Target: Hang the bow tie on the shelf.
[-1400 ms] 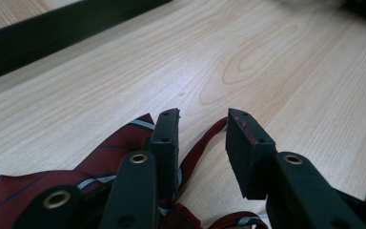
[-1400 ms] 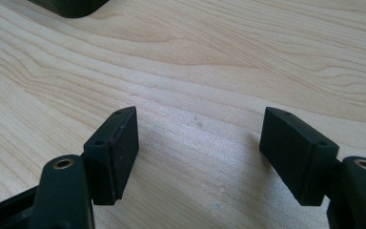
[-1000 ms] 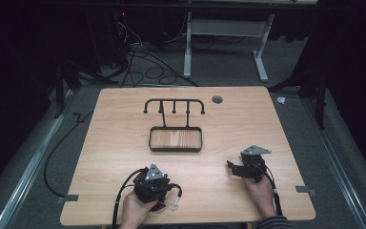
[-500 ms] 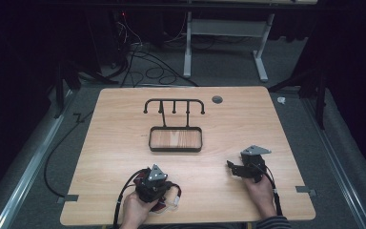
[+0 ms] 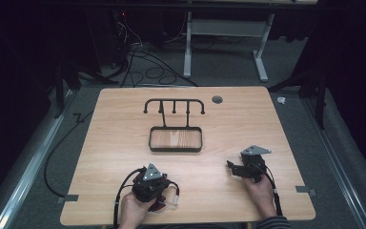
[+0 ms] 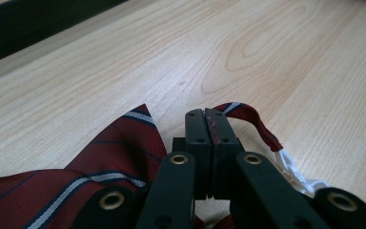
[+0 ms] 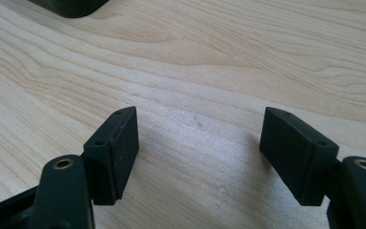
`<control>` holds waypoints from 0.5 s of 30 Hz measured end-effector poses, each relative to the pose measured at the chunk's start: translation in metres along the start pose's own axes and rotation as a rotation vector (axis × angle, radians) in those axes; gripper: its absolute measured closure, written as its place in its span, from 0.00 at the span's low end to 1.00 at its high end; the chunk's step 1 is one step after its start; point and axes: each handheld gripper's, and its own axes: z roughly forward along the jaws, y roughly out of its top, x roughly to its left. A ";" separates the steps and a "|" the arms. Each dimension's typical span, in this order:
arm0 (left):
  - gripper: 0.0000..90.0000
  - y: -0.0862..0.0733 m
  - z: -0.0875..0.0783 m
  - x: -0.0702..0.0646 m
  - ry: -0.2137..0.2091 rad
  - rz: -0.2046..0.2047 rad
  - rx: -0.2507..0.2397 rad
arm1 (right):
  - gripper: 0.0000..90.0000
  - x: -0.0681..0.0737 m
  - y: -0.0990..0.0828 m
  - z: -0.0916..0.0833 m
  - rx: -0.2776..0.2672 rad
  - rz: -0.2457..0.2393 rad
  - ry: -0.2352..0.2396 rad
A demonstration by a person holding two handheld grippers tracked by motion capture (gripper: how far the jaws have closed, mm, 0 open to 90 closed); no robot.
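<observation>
A dark red necktie (image 6: 100, 167) with pale stripes lies on the wooden table (image 5: 114, 129) near its front edge. My left gripper (image 6: 209, 117) is shut on a fold of the tie, and a thin line of red cloth shows between the pressed pads. The tie's narrow band (image 6: 252, 114) loops out to the right and ends in a white plastic clip (image 6: 290, 169). In the high view the left gripper (image 5: 155, 195) sits over the tie (image 5: 161, 206). My right gripper (image 7: 200, 143) stands open just above bare wood, with nothing between its jaws, at the table's front right (image 5: 232, 168).
A black wire rack (image 5: 174, 102) with several hooks stands mid-table over its black-rimmed tray base (image 5: 152, 139). A round cable hole (image 5: 217, 99) is at the back right. Cables lie on the floor behind the table, and metal rails run along both sides.
</observation>
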 end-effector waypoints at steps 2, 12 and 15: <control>0.99 0.001 -0.001 0.000 0.004 0.001 -0.003 | 0.34 0.000 0.000 0.000 0.000 0.000 0.000; 0.99 0.009 -0.017 0.005 0.021 -0.005 -0.060 | 0.34 0.000 0.000 0.000 0.000 0.000 0.001; 0.99 0.010 -0.019 0.007 0.022 -0.014 -0.071 | 0.34 0.000 0.000 0.000 0.000 -0.001 0.001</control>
